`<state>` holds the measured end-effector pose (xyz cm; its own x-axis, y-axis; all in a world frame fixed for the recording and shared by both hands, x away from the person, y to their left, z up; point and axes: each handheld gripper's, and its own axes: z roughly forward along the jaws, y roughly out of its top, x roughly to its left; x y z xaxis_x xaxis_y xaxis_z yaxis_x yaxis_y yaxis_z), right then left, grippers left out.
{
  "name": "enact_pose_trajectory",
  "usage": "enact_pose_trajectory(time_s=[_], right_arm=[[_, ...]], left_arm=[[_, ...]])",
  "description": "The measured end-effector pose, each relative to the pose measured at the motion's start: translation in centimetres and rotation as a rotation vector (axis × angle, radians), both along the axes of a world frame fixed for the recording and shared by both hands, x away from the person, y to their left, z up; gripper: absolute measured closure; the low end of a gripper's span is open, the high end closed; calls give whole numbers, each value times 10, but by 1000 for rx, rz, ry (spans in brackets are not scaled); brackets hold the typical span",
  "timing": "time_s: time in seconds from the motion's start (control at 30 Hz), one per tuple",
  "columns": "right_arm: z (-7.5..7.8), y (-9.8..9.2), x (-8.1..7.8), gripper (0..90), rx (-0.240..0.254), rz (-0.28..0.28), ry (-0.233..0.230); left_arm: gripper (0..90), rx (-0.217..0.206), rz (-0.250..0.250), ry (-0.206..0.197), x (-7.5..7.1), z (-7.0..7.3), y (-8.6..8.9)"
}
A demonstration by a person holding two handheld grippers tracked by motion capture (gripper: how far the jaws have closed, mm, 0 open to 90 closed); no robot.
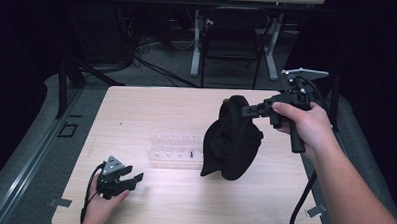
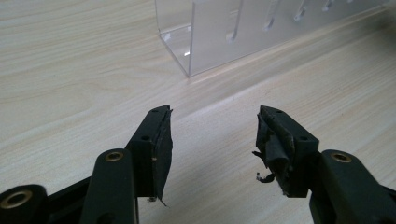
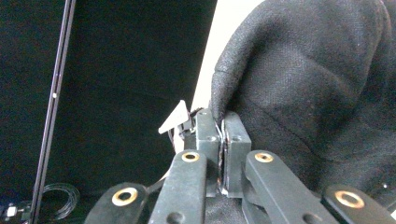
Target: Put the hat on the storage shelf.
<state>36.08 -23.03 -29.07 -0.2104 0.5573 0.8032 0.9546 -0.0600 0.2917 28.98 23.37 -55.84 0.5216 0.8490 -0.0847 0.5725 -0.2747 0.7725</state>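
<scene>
Currently — right gripper (image 1: 247,111) clamped on soft black fabric cap (image 1: 231,140), held hanging above light wooden table (image 1: 183,201), beside clear acrylic slotted rack (image 1: 175,150) — left gripper (image 1: 131,178) jaws apart, empty, low over table.

I see the bench (image 1: 186,106) lit evenly from overhead while the room around it falls nearly black. The black cloth (image 1: 233,140) swallows detail. In the left gripper view, the clear acrylic rack (image 2: 233,32) blurs and glints faintly.
</scene>
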Motion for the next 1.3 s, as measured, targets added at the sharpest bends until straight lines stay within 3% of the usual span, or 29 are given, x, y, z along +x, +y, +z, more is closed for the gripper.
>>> enact_pose_trajectory(time_s=[0.1,0.27,0.8,1.3], right_arm=[[1,2,4,883,7,-3,-4],[-1,9,14,883,20,-11,-7],[-5,40,41,883,19,-7,-14],[-9,45,57,882,-21,-24,-18]], left_arm=[[427,7,1,12,0,1,1],[408,-7,13,-11,1,1,1],[407,-18,20,-13,1,2,4],[409,-14,16,-6,1,1,2]])
